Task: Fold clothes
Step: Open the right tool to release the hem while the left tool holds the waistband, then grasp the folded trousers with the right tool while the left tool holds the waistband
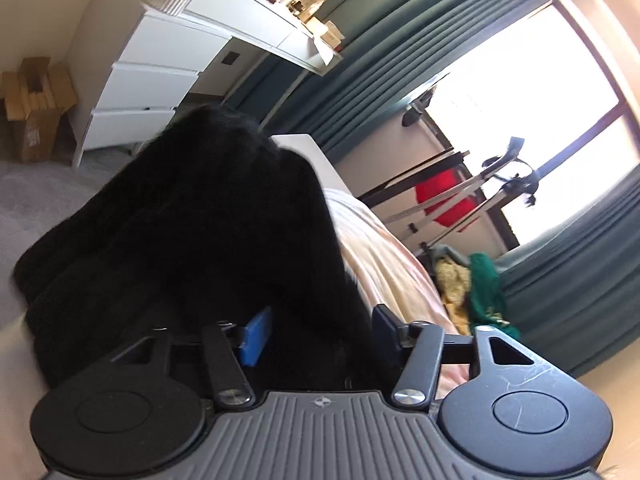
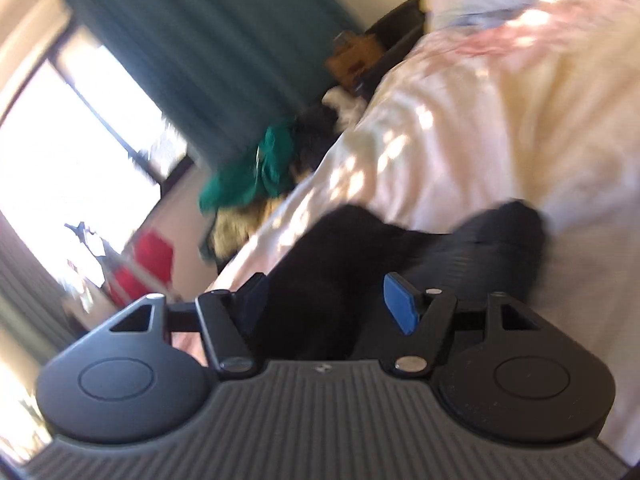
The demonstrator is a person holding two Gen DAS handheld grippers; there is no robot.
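A black knitted garment (image 1: 192, 232) lies bunched on the pale pink bed cover (image 1: 384, 264). My left gripper (image 1: 320, 332) has its blue pads spread wide, and the garment's cloth lies between them without being pinched. In the right wrist view, which is blurred, the same black garment (image 2: 340, 264) runs between the spread pads of my right gripper (image 2: 324, 304) and out over the bed cover (image 2: 480, 120). Neither gripper is closed on the cloth.
A white chest of drawers (image 1: 152, 76) and a cardboard box (image 1: 36, 108) stand on the grey carpet at the left. Teal curtains (image 1: 400, 40) frame a bright window. A metal rack (image 1: 460, 196), a red item and a green garment pile (image 1: 484, 288) lie beside the bed.
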